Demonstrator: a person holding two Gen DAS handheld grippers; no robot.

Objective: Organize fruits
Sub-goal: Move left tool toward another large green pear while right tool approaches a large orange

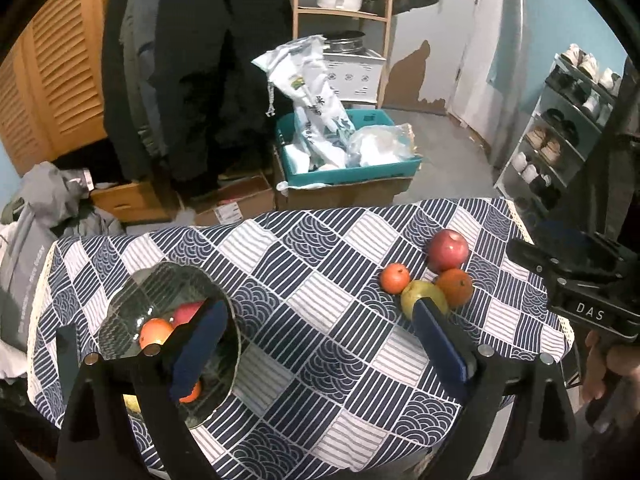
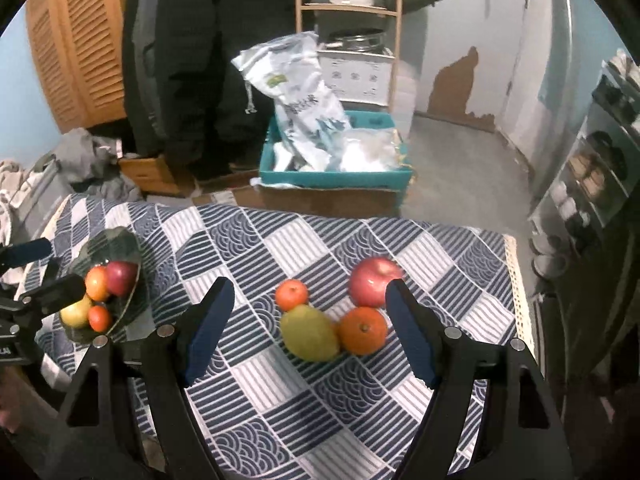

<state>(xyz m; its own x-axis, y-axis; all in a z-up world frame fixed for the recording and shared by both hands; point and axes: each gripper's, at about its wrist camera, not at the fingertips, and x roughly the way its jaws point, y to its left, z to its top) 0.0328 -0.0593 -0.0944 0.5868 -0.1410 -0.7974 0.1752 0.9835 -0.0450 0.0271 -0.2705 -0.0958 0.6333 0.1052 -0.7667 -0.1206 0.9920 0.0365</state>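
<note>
Loose fruit is clustered on the patterned tablecloth: a red apple (image 2: 374,280), a small orange (image 2: 292,295), a yellow-green pear (image 2: 308,332) and a bigger orange (image 2: 363,330). My right gripper (image 2: 309,286) hovers open over this cluster with nothing between its pads. A glass bowl (image 1: 160,270) at the table's left holds a red apple (image 2: 120,276), oranges and a yellow fruit. My left gripper (image 1: 320,306) is open and empty; its left finger (image 1: 200,340) overlaps the bowl in view and its right finger covers part of the pear (image 1: 416,298).
The table (image 1: 320,264) ends close behind the fruit and at the right by a lace hem. Beyond it stand a teal crate (image 1: 348,172) of plastic bags on a cardboard box, a shoe rack (image 1: 560,132), a wooden shelf and hanging dark coats.
</note>
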